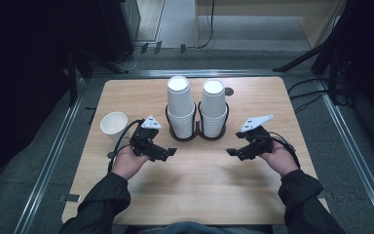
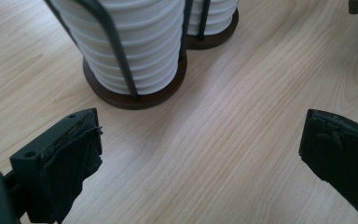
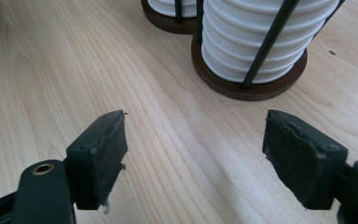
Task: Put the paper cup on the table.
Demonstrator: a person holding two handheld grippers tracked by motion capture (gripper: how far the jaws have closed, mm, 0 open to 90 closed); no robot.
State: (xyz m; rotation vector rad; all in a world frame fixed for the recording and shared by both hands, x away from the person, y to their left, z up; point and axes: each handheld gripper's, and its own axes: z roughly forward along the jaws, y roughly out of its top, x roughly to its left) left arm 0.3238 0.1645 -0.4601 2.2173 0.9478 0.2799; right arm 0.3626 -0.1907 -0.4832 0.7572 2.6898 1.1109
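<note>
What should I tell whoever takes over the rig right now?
Left gripper: open, empty, low over the table.
Right gripper: open, empty, facing it.
Two stacks of white cups stand upside down in a double holder at the back centre.
Done: one single cup stands mouth up, left of the holder.
Left: probably pulling further cups from the stacks; neither is gripped yet.

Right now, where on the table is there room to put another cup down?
The widest bare patch is the wood near the table front edge, between the left gripper and the right gripper. Both far corners are bare too. It is crowded in the middle, where two cup stacks fill the holder, and by the single cup at the left.
</note>
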